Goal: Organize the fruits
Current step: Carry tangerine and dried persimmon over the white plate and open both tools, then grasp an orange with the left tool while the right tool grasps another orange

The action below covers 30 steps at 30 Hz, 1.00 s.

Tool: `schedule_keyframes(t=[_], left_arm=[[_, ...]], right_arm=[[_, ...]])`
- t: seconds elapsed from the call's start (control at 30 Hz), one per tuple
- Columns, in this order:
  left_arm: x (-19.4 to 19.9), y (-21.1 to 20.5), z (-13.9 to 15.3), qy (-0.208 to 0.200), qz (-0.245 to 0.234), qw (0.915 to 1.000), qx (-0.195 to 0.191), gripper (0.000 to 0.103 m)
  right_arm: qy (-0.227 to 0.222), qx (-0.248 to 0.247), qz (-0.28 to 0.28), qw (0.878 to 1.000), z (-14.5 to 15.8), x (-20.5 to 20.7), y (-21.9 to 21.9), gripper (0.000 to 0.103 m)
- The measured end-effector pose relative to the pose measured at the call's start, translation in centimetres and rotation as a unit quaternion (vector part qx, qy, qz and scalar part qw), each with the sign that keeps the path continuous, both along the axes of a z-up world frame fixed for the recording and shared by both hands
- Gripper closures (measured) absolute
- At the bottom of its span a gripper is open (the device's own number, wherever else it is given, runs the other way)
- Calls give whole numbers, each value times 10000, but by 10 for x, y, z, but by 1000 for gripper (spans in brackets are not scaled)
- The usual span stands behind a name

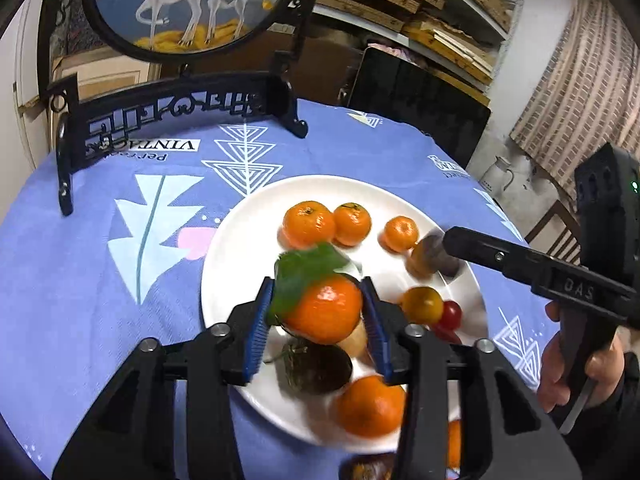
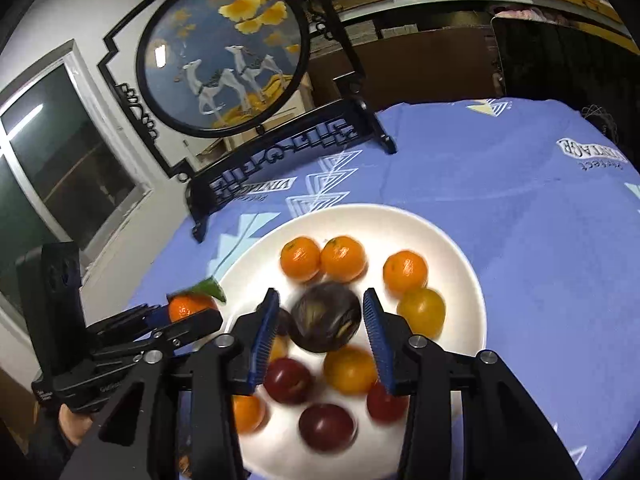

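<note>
Two grippers: both are over the white plate point(image 2: 452, 236), which stands on the blue tablecloth point(image 2: 500, 184).
Left gripper point(image 1: 318, 308): its blue pads are closed on the leafy mandarin point(image 1: 326, 308), which is held in the air above the near part of the plate; the green leaf point(image 1: 304, 272) sticks out over the left pad.
Right gripper point(image 2: 320, 320): the jaws stand apart, one at each side of the dark round fruit point(image 2: 325, 317). I cannot tell if the pads touch it or if it is lifted, because the fruit is blurred.
Fruits already on the plate: three mandarins point(image 2: 300, 259) at the far side, two of them touching; a yellow-orange fruit point(image 2: 422, 312) at the right; several red fruits point(image 2: 288, 380) at the near side.
Not on the plate: an orange fruit point(image 1: 454, 444) shows beyond the near rim, partly hidden by the left gripper.
Background: a round deer screen point(image 2: 224, 64) in a black stand, well apart from the plate.
Risk, crowding: the near side of the plate is full, so a fruit released there may roll and push others over the rim.
Risk, grip: the mandarin seems held near its upper half beside the leaf; I think it could slip if the pads relax.
Risk, collision: both tools work over one plate, so their fingers could knock each other or the fruit.
</note>
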<state>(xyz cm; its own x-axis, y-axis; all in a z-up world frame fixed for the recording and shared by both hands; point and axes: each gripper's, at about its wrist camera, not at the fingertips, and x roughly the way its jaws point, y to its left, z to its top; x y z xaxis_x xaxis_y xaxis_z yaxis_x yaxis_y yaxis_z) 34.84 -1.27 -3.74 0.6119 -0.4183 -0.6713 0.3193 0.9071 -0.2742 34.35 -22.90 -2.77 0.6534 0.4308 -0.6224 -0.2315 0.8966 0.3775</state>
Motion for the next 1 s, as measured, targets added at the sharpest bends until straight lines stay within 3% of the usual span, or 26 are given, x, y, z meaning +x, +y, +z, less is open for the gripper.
schedule_keyframes(t=[0.07,0.27,0.47,0.7,0.8,0.83,0.9,1.0], left_arm=[[-4,6,1,-92,106,9997,-185,33],[-42,12,2,-196,17,9996,-212,33],[-108,12,-8,-105,-394,9991,104,33],[-214,5,-15,-333,-895,9934,642,33],[-248,-8,-23,-523,-871,9906,918,33],[-253,-13,-28,-512,-891,9899,973,34],[-255,-23,-37,-416,-879,9899,1033,47],[-254,-36,-47,-300,-846,9904,1052,57]], right_arm=[[-99,20,-58,9999,0,-4,-2,44],[-159,28,-29,9999,-5,-37,-11,44],[-101,-75,-133,9998,-22,-81,-24,44],[117,236,-230,9994,-39,-118,-49,44],[167,345,-256,9989,-44,-130,-53,44],[167,333,-247,9990,-45,-133,-52,44],[186,279,-203,9992,-48,-137,-48,44],[226,139,-157,9995,-53,-142,-43,44]])
